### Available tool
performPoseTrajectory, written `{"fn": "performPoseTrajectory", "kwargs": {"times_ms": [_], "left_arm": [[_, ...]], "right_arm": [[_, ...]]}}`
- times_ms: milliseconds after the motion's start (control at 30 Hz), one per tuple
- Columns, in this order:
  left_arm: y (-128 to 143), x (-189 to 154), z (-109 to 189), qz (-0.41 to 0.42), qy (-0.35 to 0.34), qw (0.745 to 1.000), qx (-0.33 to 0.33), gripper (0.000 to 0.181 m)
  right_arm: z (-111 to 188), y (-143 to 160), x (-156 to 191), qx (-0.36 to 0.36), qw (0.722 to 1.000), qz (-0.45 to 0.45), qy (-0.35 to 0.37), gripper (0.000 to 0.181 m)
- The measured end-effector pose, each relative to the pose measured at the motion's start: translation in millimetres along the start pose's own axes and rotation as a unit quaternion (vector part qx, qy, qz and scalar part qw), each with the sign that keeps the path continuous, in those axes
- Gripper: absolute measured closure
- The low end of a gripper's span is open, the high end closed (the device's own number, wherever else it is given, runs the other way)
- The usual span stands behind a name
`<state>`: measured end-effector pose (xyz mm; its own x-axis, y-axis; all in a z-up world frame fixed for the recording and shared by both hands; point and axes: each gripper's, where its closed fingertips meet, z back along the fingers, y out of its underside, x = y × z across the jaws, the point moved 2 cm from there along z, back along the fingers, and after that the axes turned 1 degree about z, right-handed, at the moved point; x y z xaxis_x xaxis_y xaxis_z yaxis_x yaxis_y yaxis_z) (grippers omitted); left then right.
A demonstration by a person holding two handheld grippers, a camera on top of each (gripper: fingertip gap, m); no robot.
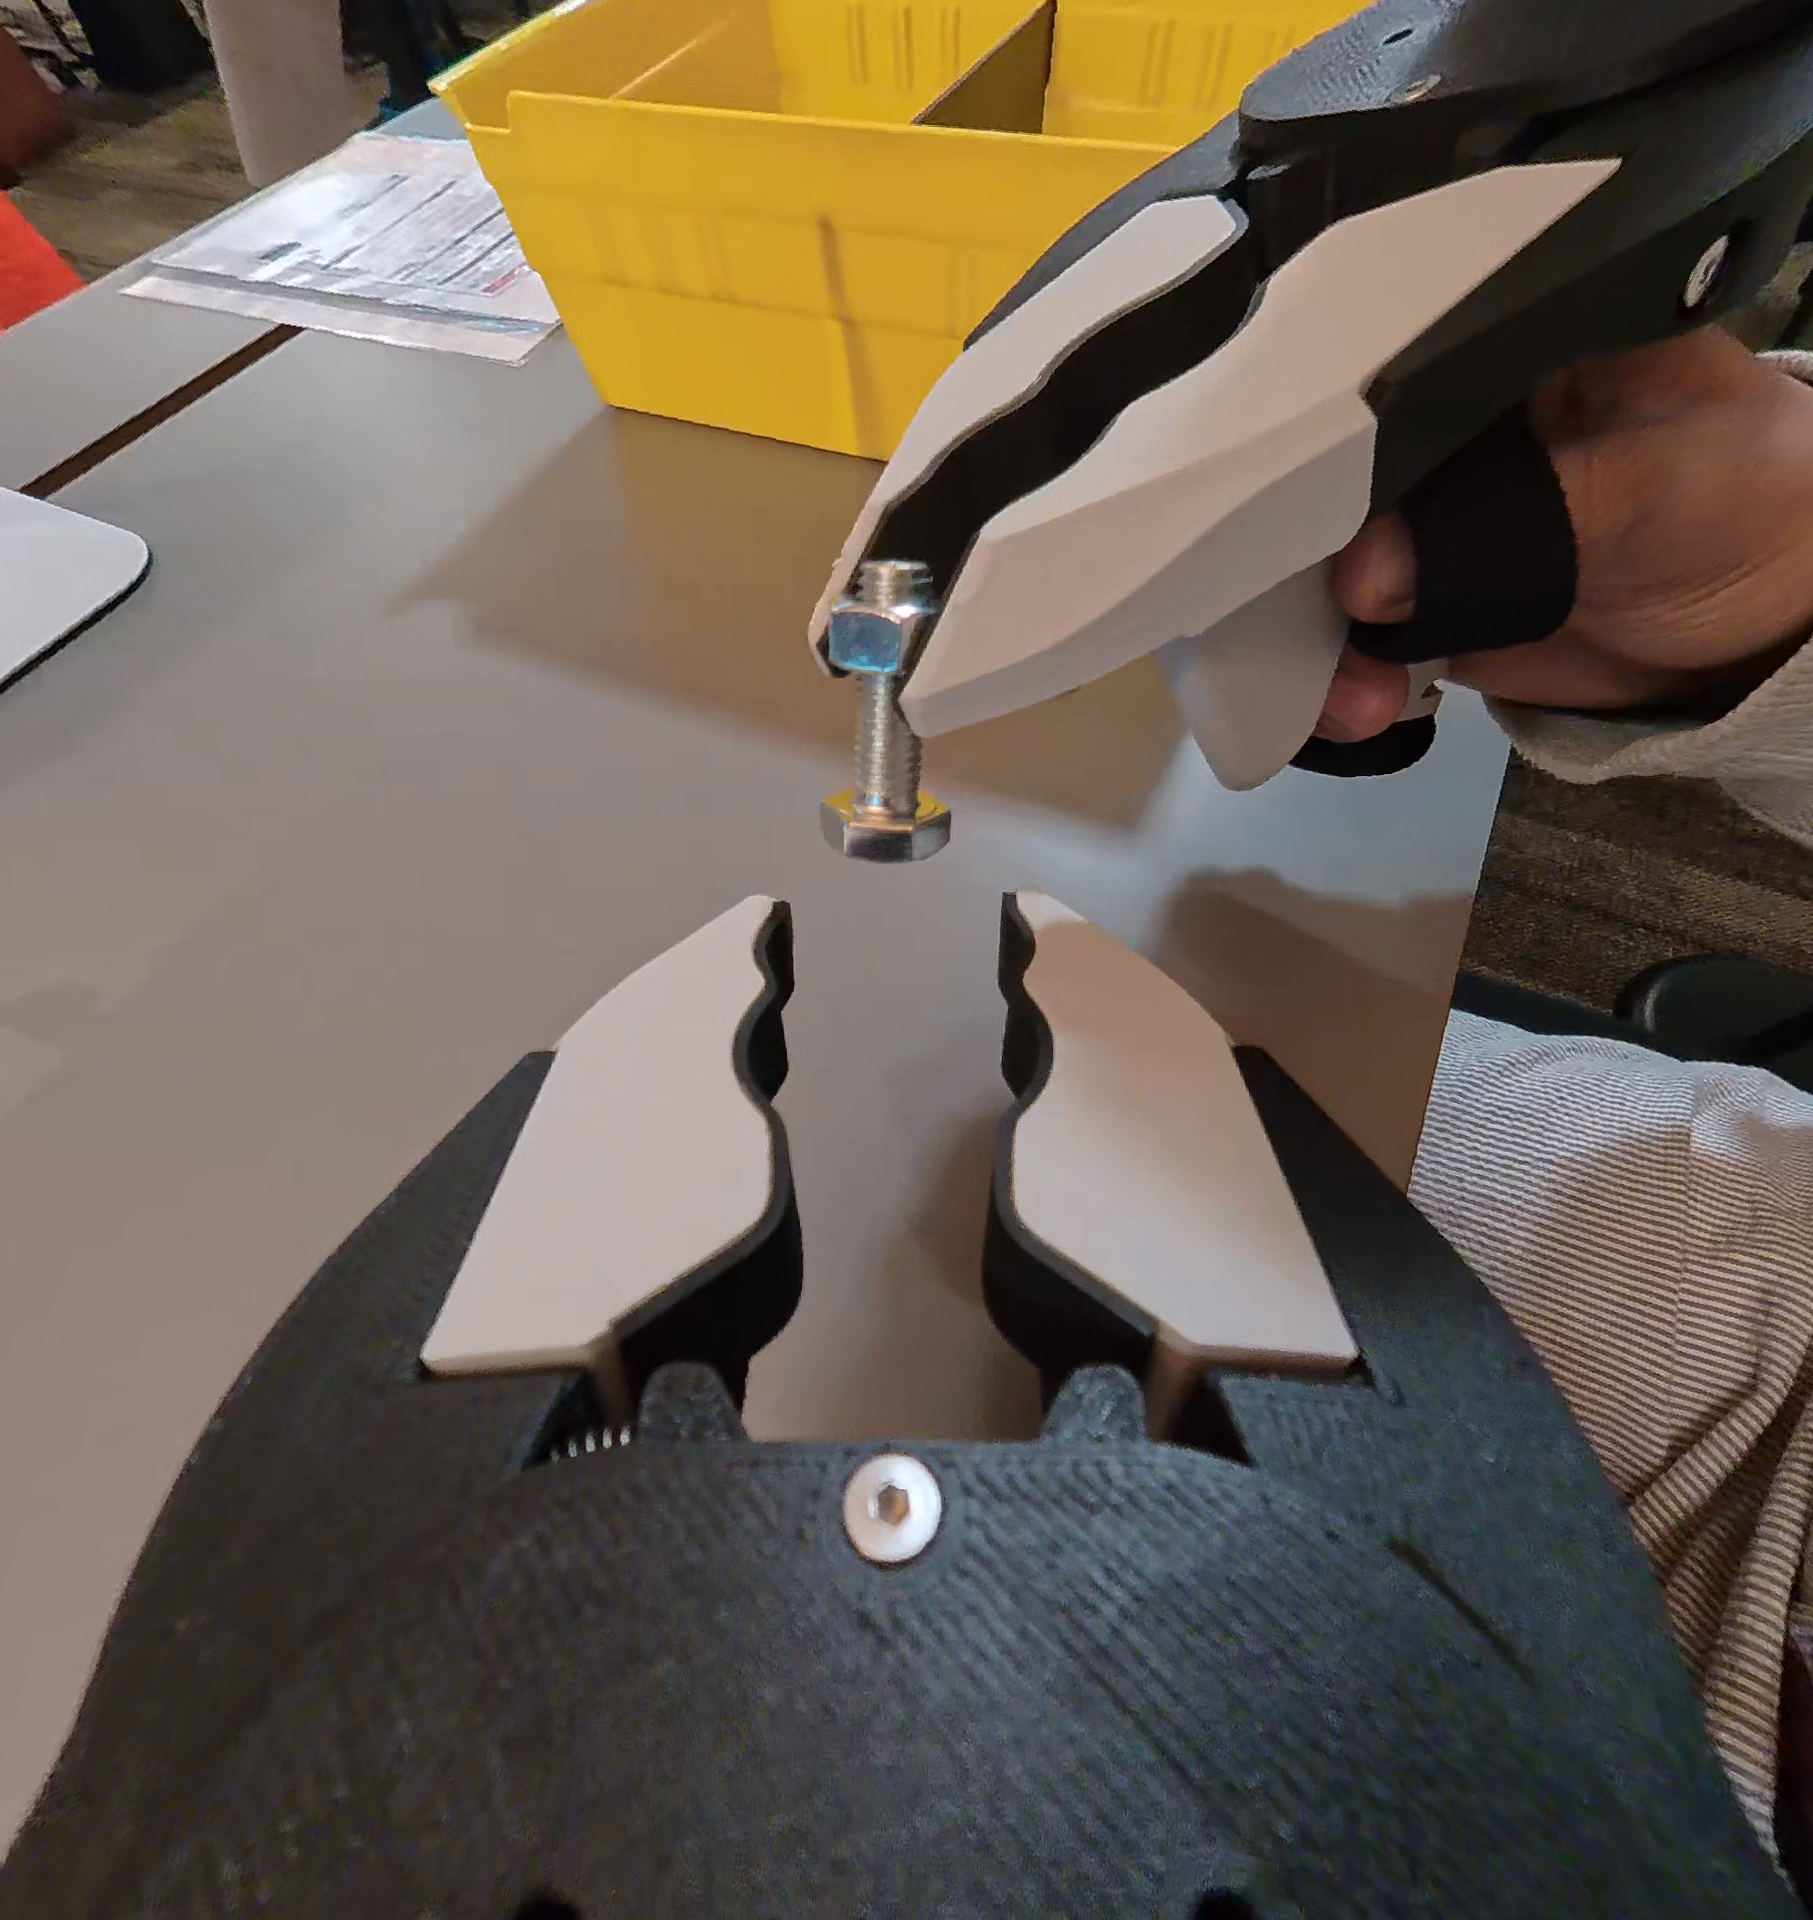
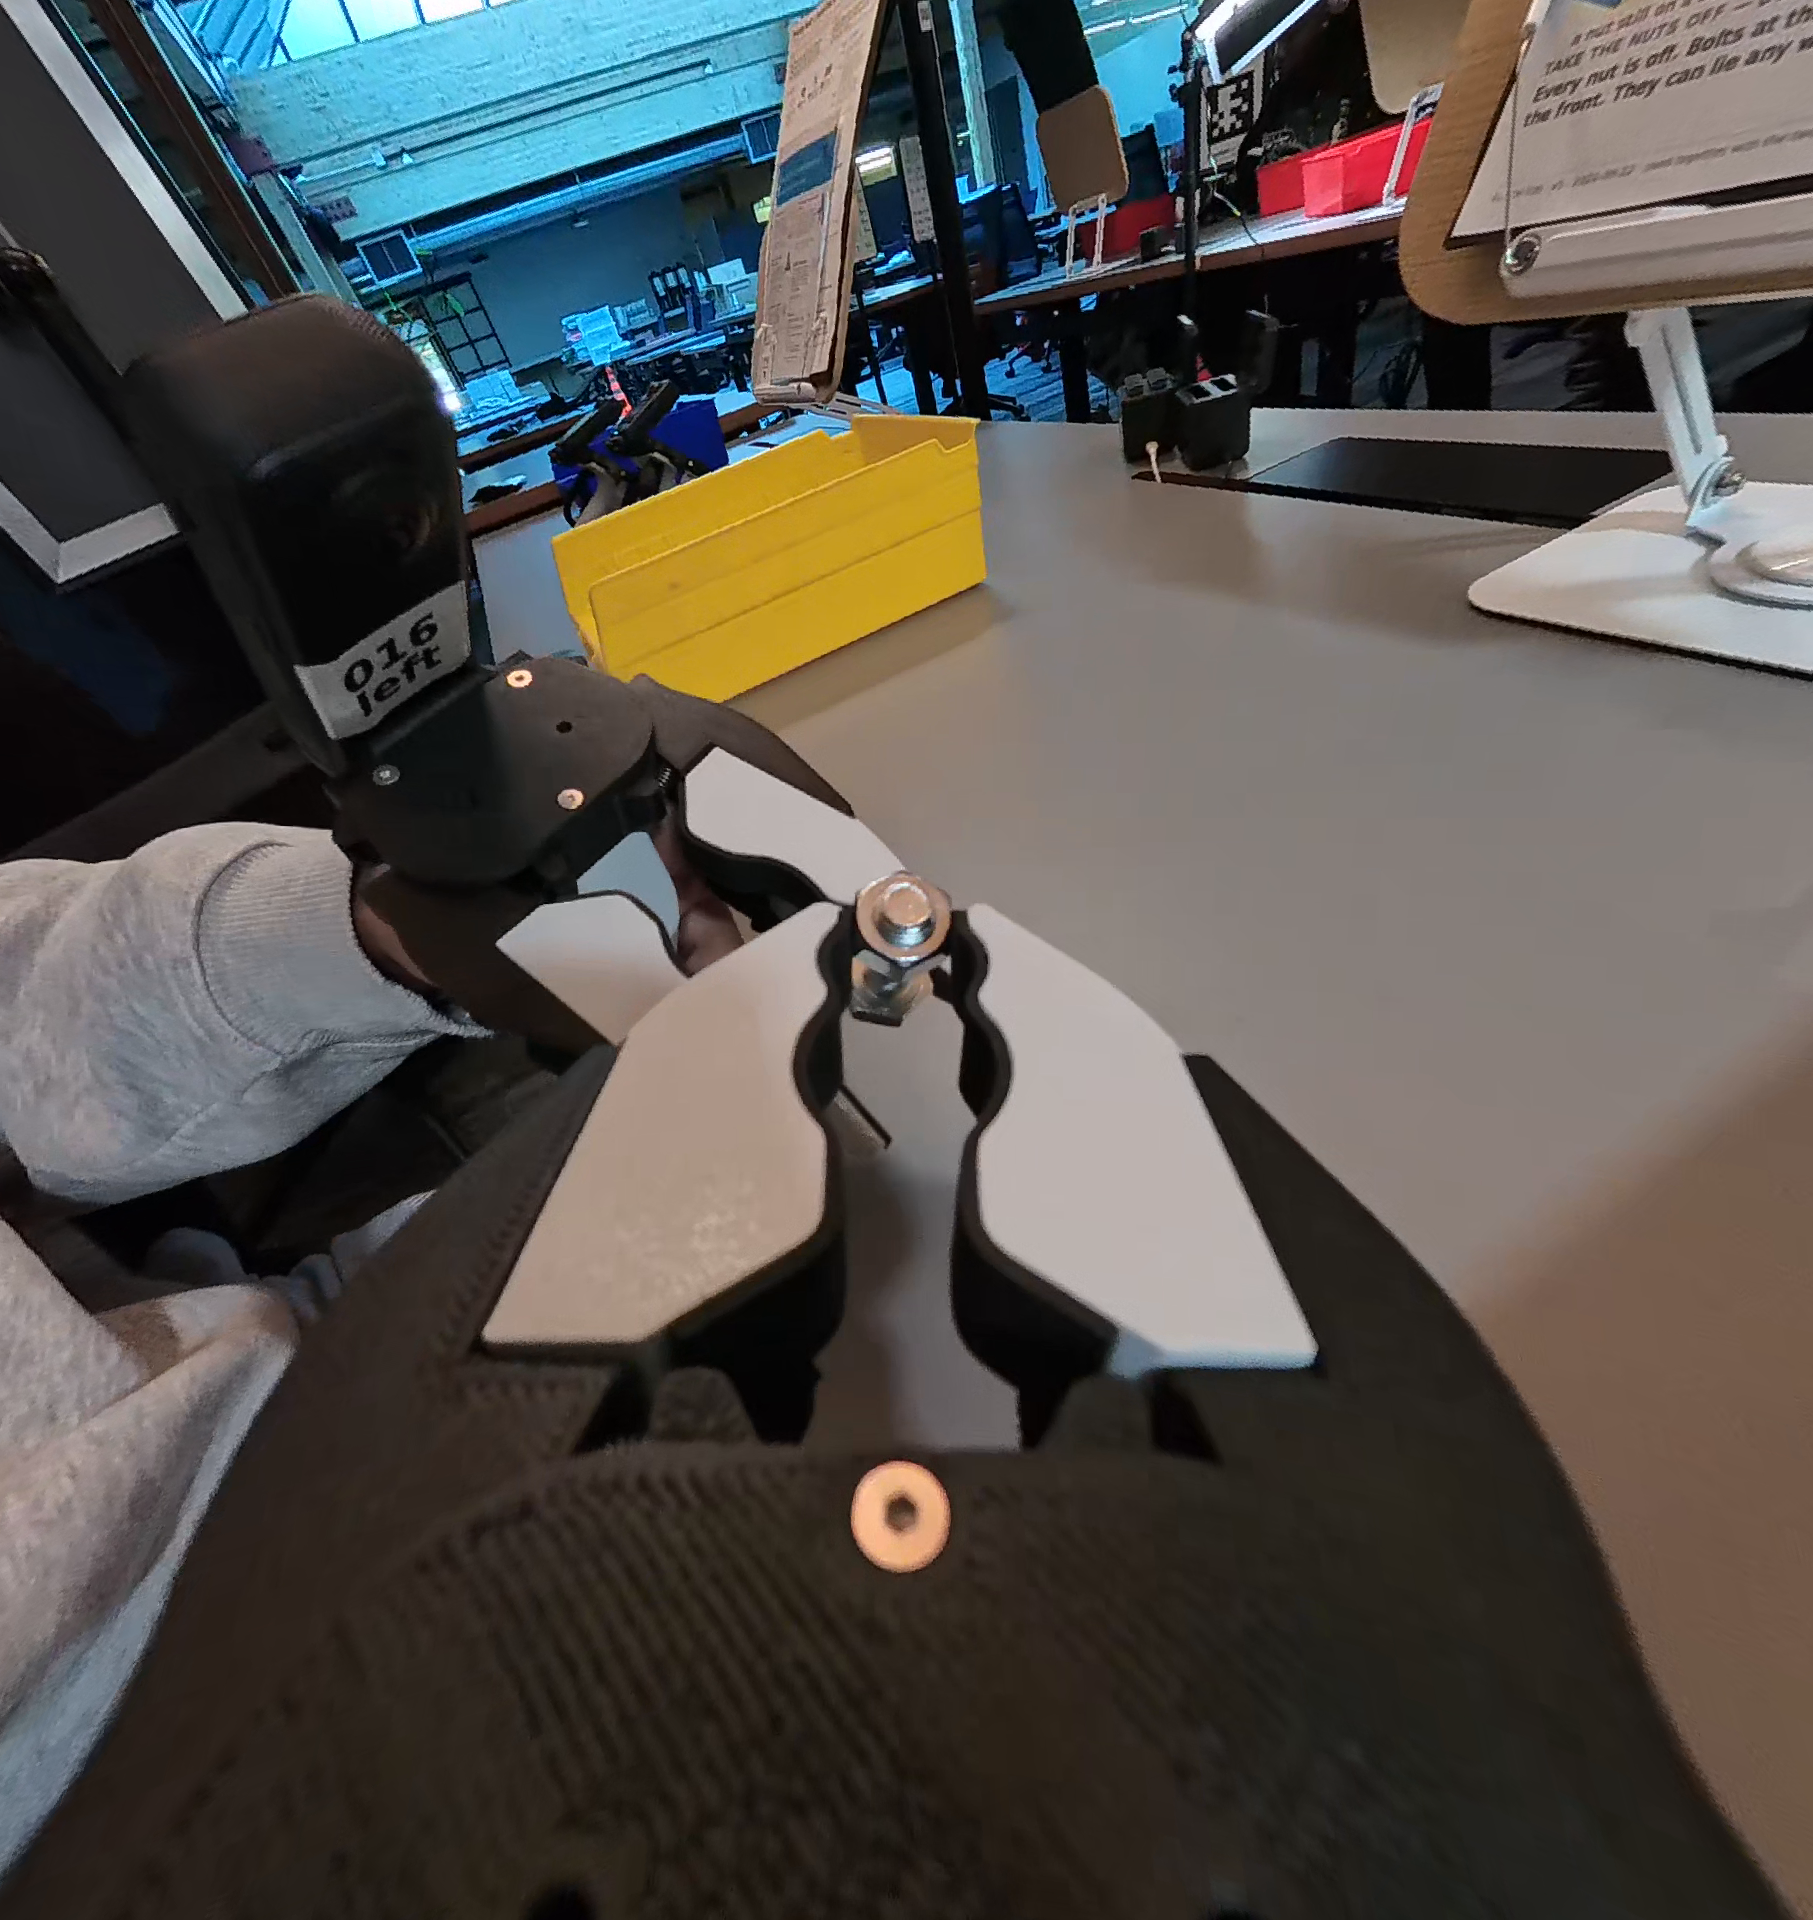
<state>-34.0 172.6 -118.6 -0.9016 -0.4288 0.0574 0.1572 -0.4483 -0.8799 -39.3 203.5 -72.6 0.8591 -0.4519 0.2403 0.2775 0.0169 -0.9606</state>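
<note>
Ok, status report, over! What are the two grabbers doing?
Right gripper shut on silver steel bolt's nut, head down. Left gripper open below, empty. Yellow plastic bin behind, clear.

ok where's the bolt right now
The bolt hangs head-down above the grey table, gripped at its nut by the right gripper, near the yellow bin.

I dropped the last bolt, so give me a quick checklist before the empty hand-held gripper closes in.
1. Right hand-held gripper shut on the nut: ok.
2. Bolt hangs head down, clear of the table: ok.
3. Left hand-held gripper open, empty: ok.
4. Left fingertips level with the bolt head: not ok, they sit below it.
5. How tightly the nut is threaded: cannot tell.
6. Yellow bin out of the way: ok.
</note>
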Motion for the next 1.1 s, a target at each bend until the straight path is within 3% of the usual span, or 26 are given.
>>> {"fn": "performPoseTrajectory", "kwargs": {"times_ms": [600, 733, 1100], "left_arm": [[-2.5, -2.4, 1.0, 0.028, 0.017, 0.999, -0.034, 0.146], [-4.1, -3.2, 1.1, 0.024, 0.014, 0.999, -0.045, 0.16], [-14.7, 11.2, -5.1, 0.026, -0.019, 0.997, -0.068, 0.16]], "right_arm": [[-8.1, 14.4, 3.0, 0.055, 0.997, 0.057, 0.022, 0.164], [-9.9, 15.9, 6.2, 0.058, 0.997, 0.053, 0.014, 0.164], [-8.7, 8.9, 3.7, 0.038, 0.997, 0.059, 0.034, 0.161]]}}
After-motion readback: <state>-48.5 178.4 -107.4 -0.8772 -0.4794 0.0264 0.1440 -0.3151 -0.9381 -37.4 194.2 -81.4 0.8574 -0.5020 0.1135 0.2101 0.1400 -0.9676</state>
